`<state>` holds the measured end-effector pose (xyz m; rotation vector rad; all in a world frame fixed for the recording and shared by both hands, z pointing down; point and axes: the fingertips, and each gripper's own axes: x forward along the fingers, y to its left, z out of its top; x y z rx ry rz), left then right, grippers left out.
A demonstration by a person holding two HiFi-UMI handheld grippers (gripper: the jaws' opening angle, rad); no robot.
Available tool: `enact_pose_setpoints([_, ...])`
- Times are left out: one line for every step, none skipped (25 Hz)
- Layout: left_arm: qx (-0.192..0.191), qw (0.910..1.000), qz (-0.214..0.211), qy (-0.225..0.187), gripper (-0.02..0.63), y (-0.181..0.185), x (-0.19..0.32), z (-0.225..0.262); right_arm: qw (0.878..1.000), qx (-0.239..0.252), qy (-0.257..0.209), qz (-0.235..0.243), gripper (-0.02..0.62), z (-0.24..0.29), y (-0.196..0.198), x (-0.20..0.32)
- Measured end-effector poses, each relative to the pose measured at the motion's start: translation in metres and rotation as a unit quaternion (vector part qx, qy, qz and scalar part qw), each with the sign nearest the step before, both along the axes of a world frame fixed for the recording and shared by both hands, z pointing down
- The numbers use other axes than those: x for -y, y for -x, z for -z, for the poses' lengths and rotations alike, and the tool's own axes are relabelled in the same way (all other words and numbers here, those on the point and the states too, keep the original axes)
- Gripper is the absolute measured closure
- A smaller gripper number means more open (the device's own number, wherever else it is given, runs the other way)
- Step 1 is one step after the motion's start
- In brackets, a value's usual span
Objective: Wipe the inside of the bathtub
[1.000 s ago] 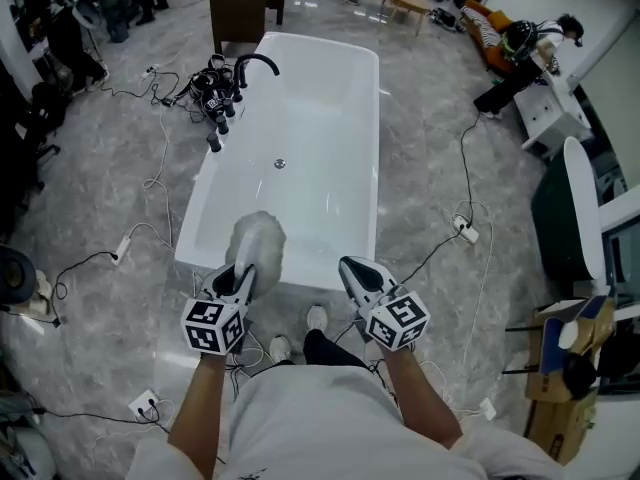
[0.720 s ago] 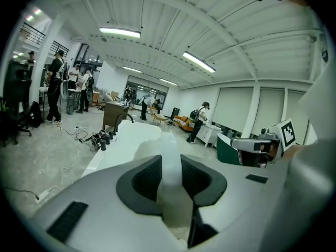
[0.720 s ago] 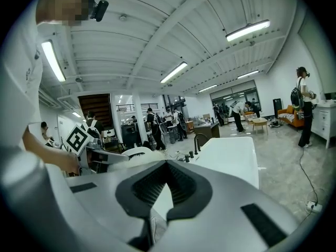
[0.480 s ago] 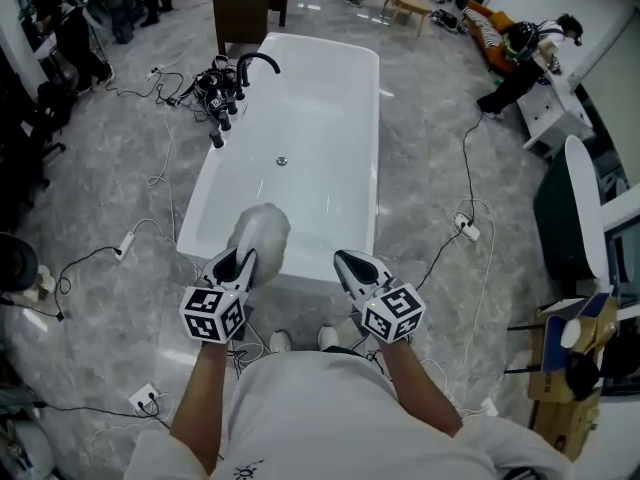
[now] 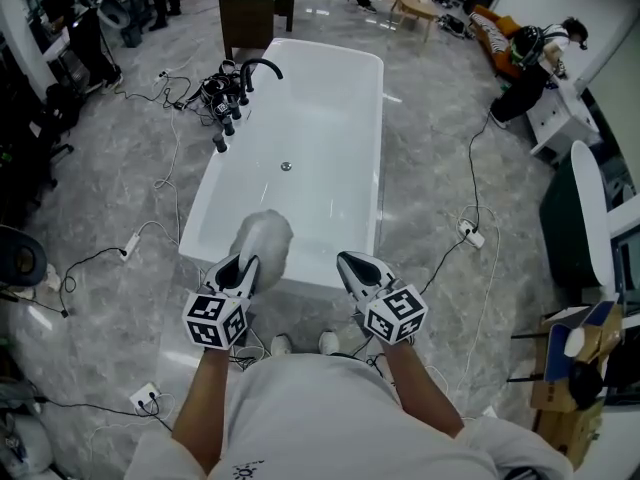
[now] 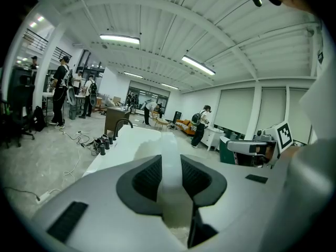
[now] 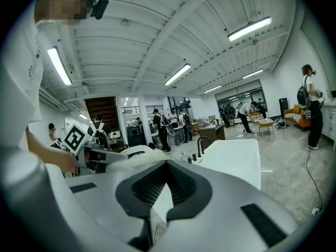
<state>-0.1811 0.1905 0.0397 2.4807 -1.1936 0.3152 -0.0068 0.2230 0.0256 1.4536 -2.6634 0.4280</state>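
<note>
The bathtub (image 5: 320, 118) sits on the floor in front of the person. A tap (image 5: 258, 68) stands by its left rim. The left tool (image 5: 244, 265) pinches a fluffy cloth (image 5: 262, 238) over the near end. The right tool (image 5: 350, 262) is just beside it, jaws together.

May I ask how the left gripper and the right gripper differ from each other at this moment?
The left gripper has its jaws clamped on a fluffy white duster; the right gripper holds nothing, jaws together. The left gripper faces the white bathtub's near end left of centre, the right gripper its right corner. Both point at the tub.
</note>
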Motion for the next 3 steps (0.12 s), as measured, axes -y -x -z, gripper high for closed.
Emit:
enact_pose_setpoints([0.000, 1.0000, -0.001, 0.000, 0.503, -0.0026, 0.0001, 0.0004, 1.000, 0.000, 0.001, -0.001, 0.577, -0.0005, -0.0028, -0.0002])
enact_pose_setpoints([0.000, 1.0000, -0.002, -0.001, 0.503, -0.0053, 0.0001, 0.0008, 1.000, -0.001, 0.001, -0.003, 0.577, -0.0010, -0.0058, -0.0005])
enact_pose_setpoints([0.000, 1.0000, -0.003, -0.001, 0.503, -0.0079, 0.0002, 0.0011, 1.000, -0.001, 0.002, -0.004, 0.577, -0.0014, -0.0087, -0.0008])
